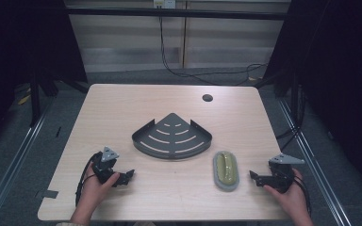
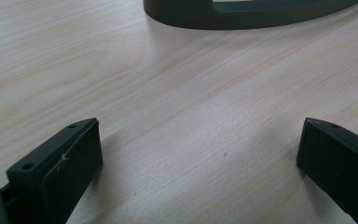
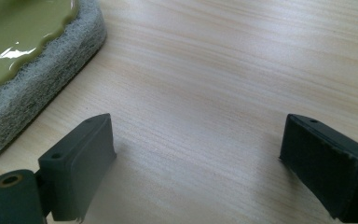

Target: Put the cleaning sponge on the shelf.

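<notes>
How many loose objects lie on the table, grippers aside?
2: a dark corner shelf at the table's middle, and a green-topped scrub pad to its right, nearest the right gripper.

I had bare surface [image 1: 122, 108] ahead of the left hand-held gripper [image 1: 126, 176] up to the corner rack [image 1: 172, 137]; only the scrub pad [image 1: 226, 170] stood beside the right hand-held gripper [image 1: 253, 176].

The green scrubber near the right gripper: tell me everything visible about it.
The scrubber is an oblong pad: a glossy olive-green wavy-edged top on a thicker grey fibrous base. It lies flat on the table, lengthwise away from the person, just right of the dark corner rack and apart from it. Nothing touches it.
</notes>
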Demonstrator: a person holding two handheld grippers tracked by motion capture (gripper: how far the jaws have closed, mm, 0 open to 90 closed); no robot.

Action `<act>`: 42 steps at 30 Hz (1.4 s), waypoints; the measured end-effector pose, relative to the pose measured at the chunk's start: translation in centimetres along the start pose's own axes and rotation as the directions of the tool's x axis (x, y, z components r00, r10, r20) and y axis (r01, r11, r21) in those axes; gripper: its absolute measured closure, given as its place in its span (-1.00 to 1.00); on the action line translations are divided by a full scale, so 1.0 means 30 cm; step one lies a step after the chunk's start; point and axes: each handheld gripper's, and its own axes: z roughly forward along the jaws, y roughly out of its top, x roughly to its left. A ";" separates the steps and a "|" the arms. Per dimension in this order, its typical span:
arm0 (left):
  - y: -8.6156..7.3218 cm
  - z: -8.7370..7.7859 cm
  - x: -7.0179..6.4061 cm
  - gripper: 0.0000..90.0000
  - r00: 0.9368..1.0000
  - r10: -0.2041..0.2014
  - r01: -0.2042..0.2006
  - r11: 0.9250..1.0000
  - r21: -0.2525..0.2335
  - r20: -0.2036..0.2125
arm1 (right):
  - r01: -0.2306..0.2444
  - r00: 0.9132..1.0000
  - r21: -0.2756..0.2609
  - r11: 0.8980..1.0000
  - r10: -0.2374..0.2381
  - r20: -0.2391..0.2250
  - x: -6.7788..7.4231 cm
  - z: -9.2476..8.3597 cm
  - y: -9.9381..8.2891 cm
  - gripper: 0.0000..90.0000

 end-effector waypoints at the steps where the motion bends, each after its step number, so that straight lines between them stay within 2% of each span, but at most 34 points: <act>1: 0.000 0.000 0.000 -1.00 1.000 0.000 0.000 1.000 0.000 0.000 | 0.000 1.000 0.000 1.000 0.000 0.000 0.000 0.000 0.000 -0.80; 5: 0.001 0.001 0.001 -1.00 1.000 0.004 -0.004 1.000 0.002 0.001 | 0.002 1.000 -0.003 1.000 -0.002 -0.005 0.000 -0.006 -0.003 -0.71; 7: 0.003 0.003 0.001 -1.00 1.000 0.000 0.000 1.000 0.001 0.001 | -0.029 0.999 0.060 0.998 0.030 -0.026 -0.004 -0.033 0.012 -0.53; 9: 0.005 0.004 0.003 -1.00 1.000 0.008 -0.008 1.000 0.002 -0.004 | -0.025 0.999 0.079 0.997 0.029 -0.041 -0.003 -0.040 0.017 -0.51; 10: 0.007 0.006 0.003 -1.00 1.000 0.005 -0.005 1.000 0.004 -0.003 | -0.031 0.998 0.109 0.994 0.037 -0.050 0.004 -0.050 0.027 -0.48; 14: 0.009 0.009 0.001 -1.00 1.000 -0.002 0.002 1.000 0.000 -0.004 | -0.009 0.999 0.195 0.981 0.018 -0.042 0.055 -0.080 0.092 -0.41; 19: 0.012 0.012 0.003 -1.00 1.000 0.002 -0.002 1.000 0.003 -0.005 | -0.041 0.995 0.282 0.959 0.065 -0.079 0.101 -0.094 0.191 -0.32; 20: 0.013 0.014 0.001 -1.00 1.000 -0.003 0.003 1.000 -0.001 -0.004 | -0.026 0.995 0.317 0.948 0.056 -0.085 0.116 -0.096 0.225 -0.30; 21: 0.013 0.014 0.001 -1.00 1.000 -0.003 0.003 1.000 -0.001 -0.004 | -0.026 0.995 0.317 0.948 0.056 -0.085 0.116 -0.096 0.225 -0.30; 22: 0.014 0.012 0.004 -1.00 1.000 0.005 -0.005 1.000 0.007 -0.001 | -0.013 0.996 0.337 0.941 0.043 -0.081 0.122 -0.099 0.242 -0.26; 24: 0.014 0.014 0.002 -1.00 1.000 -0.005 0.005 1.000 0.001 -0.001 | -0.010 0.996 0.368 0.930 0.041 -0.076 0.135 -0.096 0.274 -0.24; 25: 0.014 0.014 0.002 -1.00 1.000 -0.006 0.006 1.000 0.001 -0.001 | -0.009 0.997 0.398 0.918 0.040 -0.070 0.148 -0.090 0.301 -0.24; 26: 0.014 0.014 0.002 -1.00 1.000 -0.005 0.005 1.000 0.001 -0.001 | 0.003 0.998 0.410 0.912 0.024 -0.061 0.155 -0.087 0.315 -0.24; 27: 0.014 0.014 0.002 -1.00 1.000 -0.003 0.003 1.000 0.001 -0.001 | 0.003 0.998 0.410 0.912 0.024 -0.061 0.155 -0.087 0.315 -0.24; 31: 0.014 0.014 0.002 -1.00 1.000 -0.003 0.003 1.000 0.001 -0.001 | 0.014 0.999 0.440 0.898 0.003 -0.037 0.191 -0.082 0.371 -0.23; 36: 0.014 0.014 0.002 -1.00 1.000 -0.005 0.005 1.000 0.001 -0.001 | 0.045 0.999 0.469 0.882 -0.028 -0.043 0.231 -0.066 0.421 -0.18; 39: 0.014 0.014 0.002 -1.00 1.000 -0.005 0.005 1.000 0.001 -0.001 | 0.023 0.999 0.508 0.861 0.001 -0.048 0.252 -0.045 0.436 -0.16; 40: 0.014 0.014 0.002 -1.00 1.000 -0.003 0.003 1.000 0.001 -0.002 | -0.013 0.998 0.529 0.848 0.040 -0.039 0.263 -0.034 0.445 -0.16; 41: 0.014 0.014 0.002 -1.00 1.000 -0.003 0.003 1.000 0.001 -0.001 | -0.013 0.998 0.529 0.848 0.040 -0.039 0.263 -0.034 0.445 -0.16; 42: 0.014 0.014 0.001 -1.00 1.000 -0.006 0.006 1.000 0.000 -0.001 | -0.033 0.998 0.546 0.837 0.059 -0.032 0.268 -0.030 0.451 -0.16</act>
